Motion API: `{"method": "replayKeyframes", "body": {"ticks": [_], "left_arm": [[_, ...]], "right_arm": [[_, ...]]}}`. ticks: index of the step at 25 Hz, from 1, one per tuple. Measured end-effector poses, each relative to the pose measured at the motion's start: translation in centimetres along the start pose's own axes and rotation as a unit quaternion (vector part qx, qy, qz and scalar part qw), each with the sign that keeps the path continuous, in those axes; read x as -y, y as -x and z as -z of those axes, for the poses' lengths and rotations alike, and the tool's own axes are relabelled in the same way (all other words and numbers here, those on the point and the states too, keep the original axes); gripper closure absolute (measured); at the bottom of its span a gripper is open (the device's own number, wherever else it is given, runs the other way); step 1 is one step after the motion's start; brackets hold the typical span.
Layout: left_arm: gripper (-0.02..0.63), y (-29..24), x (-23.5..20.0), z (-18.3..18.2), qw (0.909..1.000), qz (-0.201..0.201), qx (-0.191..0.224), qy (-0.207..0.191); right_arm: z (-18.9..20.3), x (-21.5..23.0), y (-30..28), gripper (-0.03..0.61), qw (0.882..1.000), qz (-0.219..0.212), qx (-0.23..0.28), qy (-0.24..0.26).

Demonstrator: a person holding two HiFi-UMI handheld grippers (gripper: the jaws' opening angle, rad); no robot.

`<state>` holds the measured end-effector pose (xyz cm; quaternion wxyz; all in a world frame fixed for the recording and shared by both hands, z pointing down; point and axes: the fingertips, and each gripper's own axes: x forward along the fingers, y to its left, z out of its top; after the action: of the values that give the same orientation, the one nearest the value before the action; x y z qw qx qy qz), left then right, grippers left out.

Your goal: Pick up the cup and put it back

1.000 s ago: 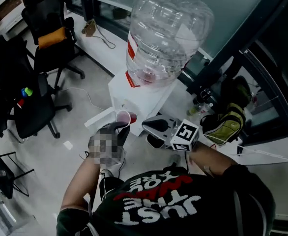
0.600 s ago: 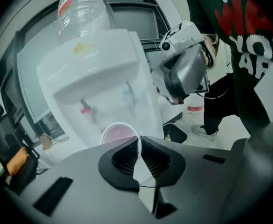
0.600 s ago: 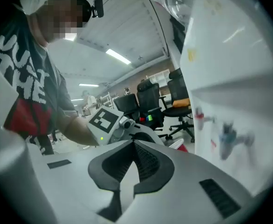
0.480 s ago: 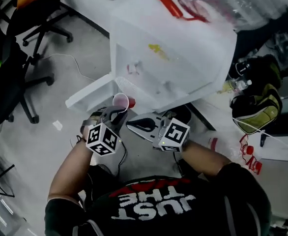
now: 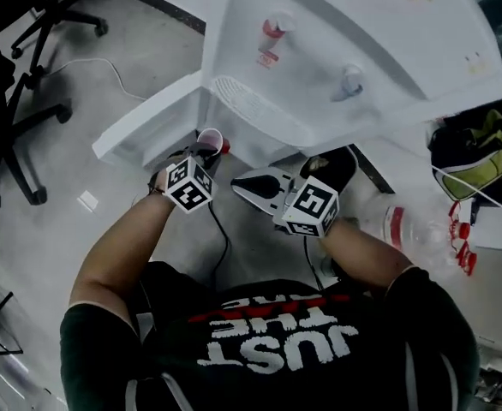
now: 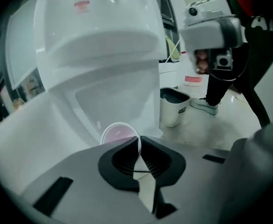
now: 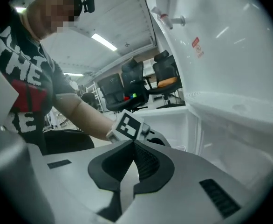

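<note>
The cup (image 5: 210, 137), pink inside, is pinched by its rim wall between the nearly closed jaws of the left gripper (image 5: 205, 152). It is held low in front of the water dispenser (image 5: 337, 50), just below the drip grille (image 5: 242, 101), with a white panel (image 5: 144, 131) jutting out at the left. Open floor (image 5: 182, 247) lies on the near side. The right gripper (image 5: 241, 182), jaws together and empty, is just beside it, pointing toward the left one. Both forearms reach forward and down.

One cup (image 5: 210, 135), one water dispenser (image 5: 362, 50), one red tap (image 5: 272, 31), one pale tap (image 5: 349, 80). Two grippers: left gripper (image 5: 206, 151), right gripper (image 5: 237, 183).
</note>
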<state>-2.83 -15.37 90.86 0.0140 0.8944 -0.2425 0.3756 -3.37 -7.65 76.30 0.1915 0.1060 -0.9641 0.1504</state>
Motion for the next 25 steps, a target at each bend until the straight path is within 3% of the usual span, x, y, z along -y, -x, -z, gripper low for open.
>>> {"method": "replayKeyframes", "body": {"ticks": [2, 9, 14, 18, 25], "left_arm": [[0.589, -2.5, 0.2, 1.4, 0.9997, -0.002, -0.011, 0.020], [0.589, -9.9, -0.8, 3.7, 0.9986, -0.014, -0.042, 0.030], [0.589, -14.4, -3.3, 3.6, 0.9962, -0.039, -0.077, -0.010], [0.589, -17.5, -3.6, 3.5, 0.9932, -0.035, -0.102, -0.043], [0.589, -20.6, -2.7, 2.7, 0.9904, -0.046, -0.100, -0.083]], "right_arm": [[1.0, -0.3, -0.3, 0.545, 1.000, 0.002, -0.013, -0.009], [2.8, 0.7, 0.7, 0.545, 0.999, 0.023, -0.030, -0.028], [3.3, 1.1, 3.2, 0.545, 0.998, 0.039, -0.037, -0.042], [4.1, 2.2, 4.9, 0.545, 0.996, 0.060, -0.038, -0.055], [5.9, 2.5, 6.5, 0.545, 0.993, 0.078, -0.044, -0.078]]}}
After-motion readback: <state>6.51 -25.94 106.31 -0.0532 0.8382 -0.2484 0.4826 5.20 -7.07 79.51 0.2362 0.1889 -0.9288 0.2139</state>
